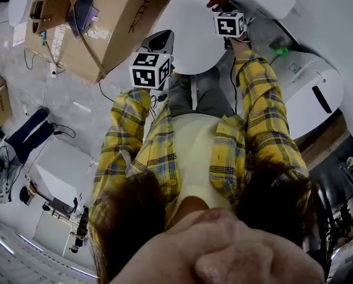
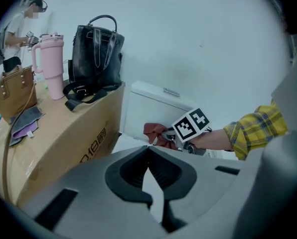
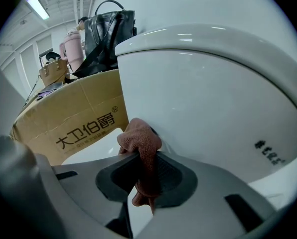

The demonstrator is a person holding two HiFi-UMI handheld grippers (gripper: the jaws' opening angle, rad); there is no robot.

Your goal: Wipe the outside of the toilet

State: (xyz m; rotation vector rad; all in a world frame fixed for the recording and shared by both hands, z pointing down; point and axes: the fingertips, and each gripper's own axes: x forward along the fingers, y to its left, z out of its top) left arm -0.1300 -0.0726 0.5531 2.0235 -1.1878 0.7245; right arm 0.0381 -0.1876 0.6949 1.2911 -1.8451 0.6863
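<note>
Now your right tool (image 3: 143, 169) pinches the brown cloth (image 3: 140, 142) so a bunched end sticks out against the lower side of the toilet tank (image 3: 213, 98) for wiping. Your left tool (image 2: 149, 176), pressed together and empty, hangs back clear.

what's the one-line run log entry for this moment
phase: wipe toilet tank | right gripper: shut on cloth, cloth against tank's lower wall | left gripper: shut, empty, clear of toilet
</note>
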